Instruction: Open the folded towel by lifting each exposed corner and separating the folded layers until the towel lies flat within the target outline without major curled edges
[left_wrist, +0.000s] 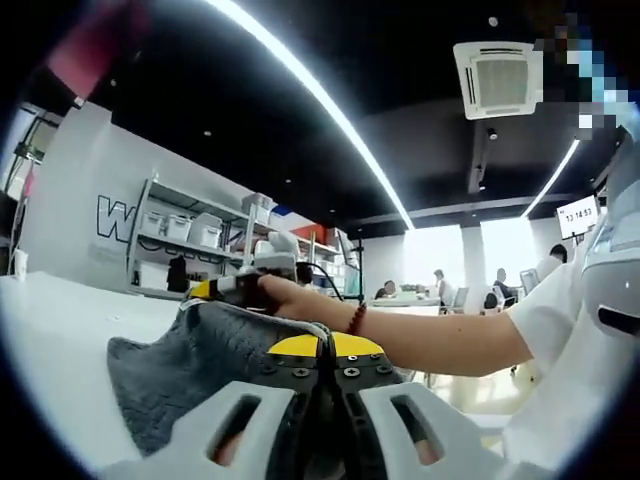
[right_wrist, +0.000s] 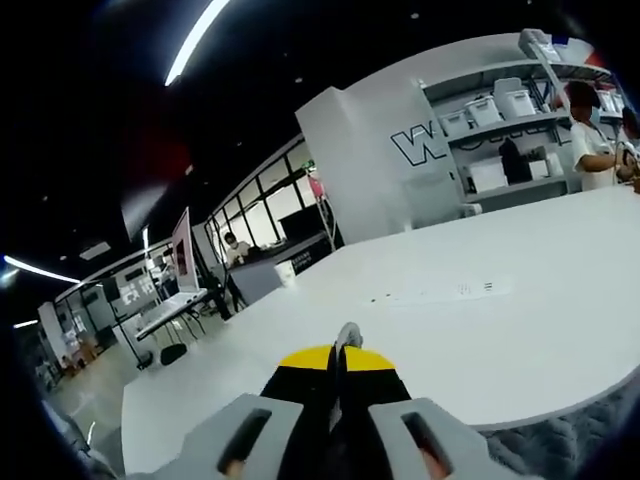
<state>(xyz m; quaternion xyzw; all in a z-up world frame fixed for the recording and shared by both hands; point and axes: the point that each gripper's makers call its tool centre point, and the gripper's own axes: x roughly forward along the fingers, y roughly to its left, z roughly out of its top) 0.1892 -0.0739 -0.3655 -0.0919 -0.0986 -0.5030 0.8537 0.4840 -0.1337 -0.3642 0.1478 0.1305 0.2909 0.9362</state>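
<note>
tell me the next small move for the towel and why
Probably draw the two tongs apart to spread the layers: the left tongs look shut on the grey towel, which sits bunched and humped on the white table, far from flat.

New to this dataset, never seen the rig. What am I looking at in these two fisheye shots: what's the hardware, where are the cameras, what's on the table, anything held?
No robot arm here: a person holds a two-jaw gripper in each hand, and a fisheye camera rides on each, looking along its jaws. In the left gripper view, the left gripper has its jaws closed on a fold of the grey towel, which is bunched on the white table. The person's hand reaches across beyond it. In the right gripper view, the right gripper also looks closed, with a small grey bit at its tip; what it is I cannot tell. Towel edge shows at lower right.
</note>
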